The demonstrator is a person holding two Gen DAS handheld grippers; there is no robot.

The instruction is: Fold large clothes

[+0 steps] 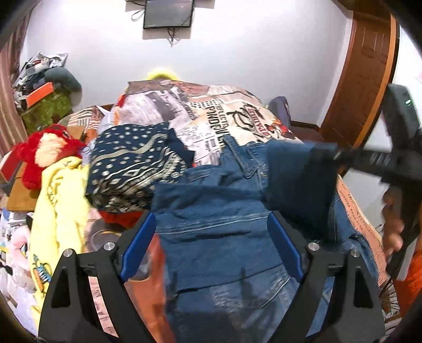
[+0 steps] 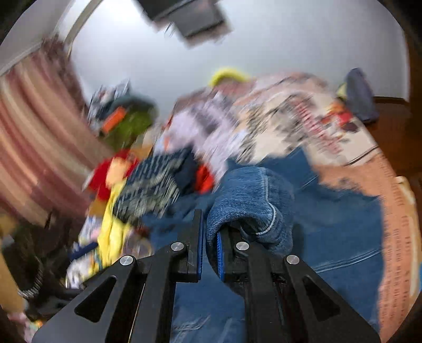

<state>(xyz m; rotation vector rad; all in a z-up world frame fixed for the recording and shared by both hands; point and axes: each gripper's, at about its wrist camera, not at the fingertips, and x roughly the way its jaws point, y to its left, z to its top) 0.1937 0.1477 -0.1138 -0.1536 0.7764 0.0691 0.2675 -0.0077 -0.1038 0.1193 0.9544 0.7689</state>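
A pair of blue jeans lies spread on the bed, partly folded over itself. My left gripper is open, its blue pads on either side of the denim just above it. My right gripper is shut on a bunched fold of the jeans, which drapes over its right finger. In the left wrist view the right gripper holds a lifted dark denim flap from the right. The right wrist view is blurred by motion.
The bed carries a printed cover. A navy patterned cloth, a yellow garment and a red plush toy lie at the left. A wooden door stands at the right, a wall screen behind.
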